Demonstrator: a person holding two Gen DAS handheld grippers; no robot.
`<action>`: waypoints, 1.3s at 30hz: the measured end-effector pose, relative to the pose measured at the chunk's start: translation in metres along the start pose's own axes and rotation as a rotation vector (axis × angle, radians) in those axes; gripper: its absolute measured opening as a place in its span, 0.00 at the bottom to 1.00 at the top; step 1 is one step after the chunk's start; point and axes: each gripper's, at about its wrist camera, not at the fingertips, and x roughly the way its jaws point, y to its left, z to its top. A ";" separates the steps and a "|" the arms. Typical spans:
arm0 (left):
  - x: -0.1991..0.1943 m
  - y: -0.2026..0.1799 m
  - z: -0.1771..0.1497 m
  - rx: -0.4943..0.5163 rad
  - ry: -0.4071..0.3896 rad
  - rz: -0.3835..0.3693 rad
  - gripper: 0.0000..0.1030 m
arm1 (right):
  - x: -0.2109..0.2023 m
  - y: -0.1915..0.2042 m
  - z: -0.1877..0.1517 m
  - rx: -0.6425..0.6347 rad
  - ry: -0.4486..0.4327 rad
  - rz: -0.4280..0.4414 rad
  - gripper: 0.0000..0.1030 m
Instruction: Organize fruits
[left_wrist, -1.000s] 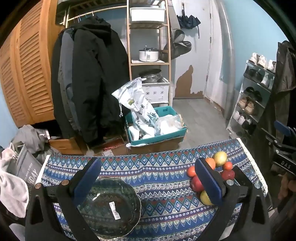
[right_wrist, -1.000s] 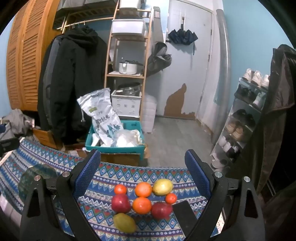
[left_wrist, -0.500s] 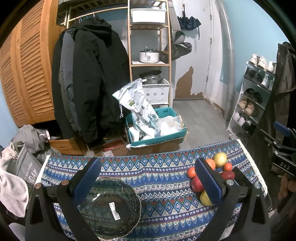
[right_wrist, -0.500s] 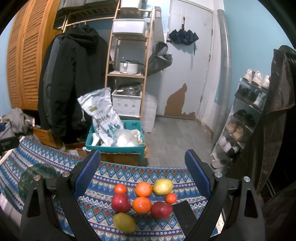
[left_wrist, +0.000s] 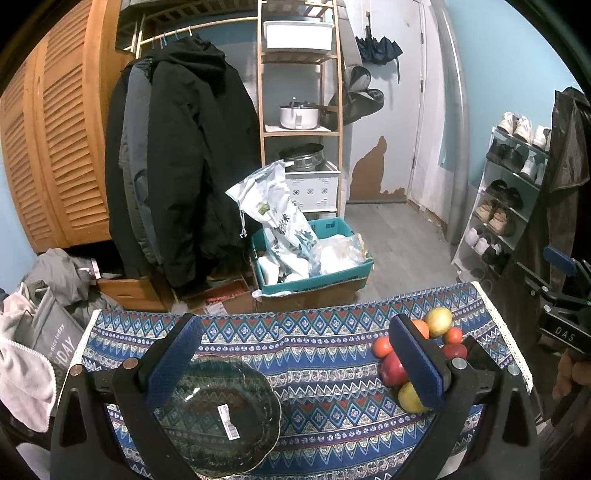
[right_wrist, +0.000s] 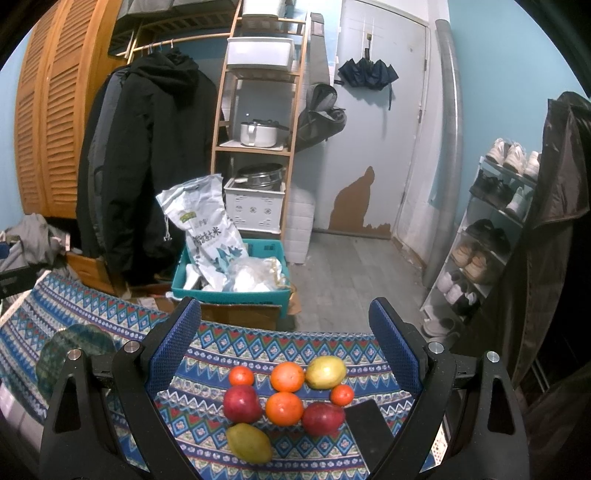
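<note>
Several fruits lie clustered on the patterned blue tablecloth (right_wrist: 229, 343): a yellow-green mango (right_wrist: 325, 372), two oranges (right_wrist: 287, 376), two red apples (right_wrist: 242, 403), two small tangerines (right_wrist: 240, 376) and a second mango (right_wrist: 249, 443). My right gripper (right_wrist: 284, 314) hangs open above them, holding nothing. A dark glass plate (left_wrist: 218, 413) with a white sticker sits on the cloth's left part, under my open, empty left gripper (left_wrist: 291, 332). In the left wrist view the fruit cluster (left_wrist: 437, 321) lies at the right, partly hidden by my right finger (left_wrist: 417, 365).
A flat black object (right_wrist: 369, 424) lies just right of the fruits. Beyond the table's far edge stand a teal bin (left_wrist: 314, 273) holding a rice bag, a wooden shelf (left_wrist: 299, 92), hanging coats (left_wrist: 177, 166) and a shoe rack (left_wrist: 509, 192). The plate (right_wrist: 74, 354) shows far left.
</note>
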 end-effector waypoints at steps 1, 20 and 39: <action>0.000 0.000 0.001 -0.001 -0.001 0.000 0.99 | 0.000 -0.001 -0.001 0.001 0.000 -0.001 0.88; -0.002 0.001 -0.001 -0.004 -0.005 -0.002 0.99 | 0.001 0.002 0.001 -0.003 0.002 0.000 0.88; -0.003 -0.001 -0.001 -0.005 -0.006 -0.002 0.99 | 0.000 0.003 0.000 -0.008 0.005 -0.002 0.88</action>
